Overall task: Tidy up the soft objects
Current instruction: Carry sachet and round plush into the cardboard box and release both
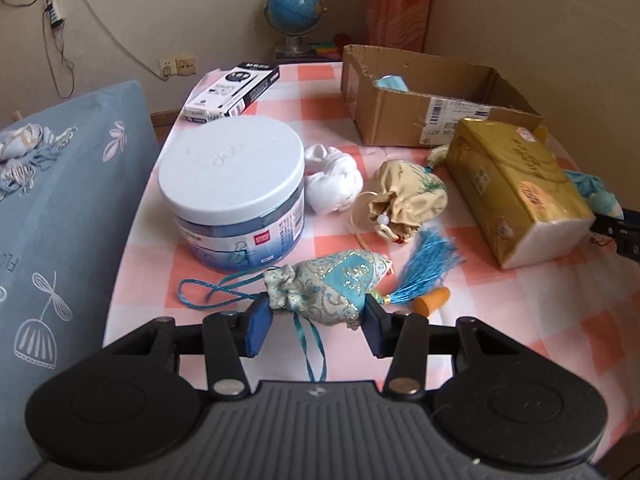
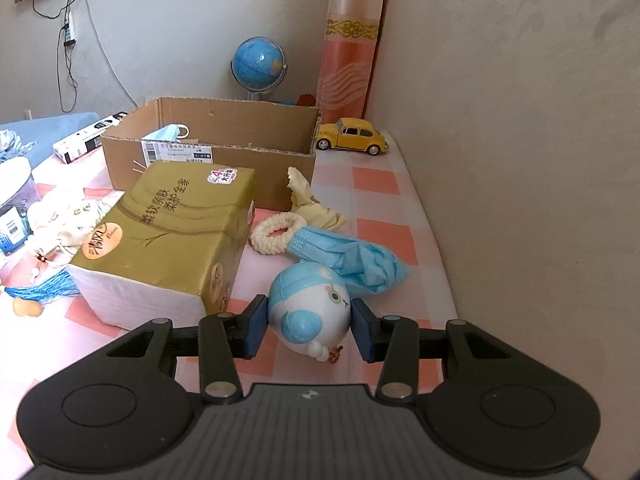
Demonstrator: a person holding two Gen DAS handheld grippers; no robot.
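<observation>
Grippers bracketed two soft items on the checked table (image 1: 520, 300), mid-pickup. The left gripper (image 1: 318, 316) had its pads touching a brocade sachet (image 1: 332, 288) at 6 o'clock; the right gripper (image 2: 308, 330) pinched a blue-and-white squishy toy (image 2: 308, 312) likewise. Both were held low and level, pointing forward. Next, judging by the task, each needed lifting toward the cardboard box (image 2: 208, 152) at 12 o'clock.
</observation>
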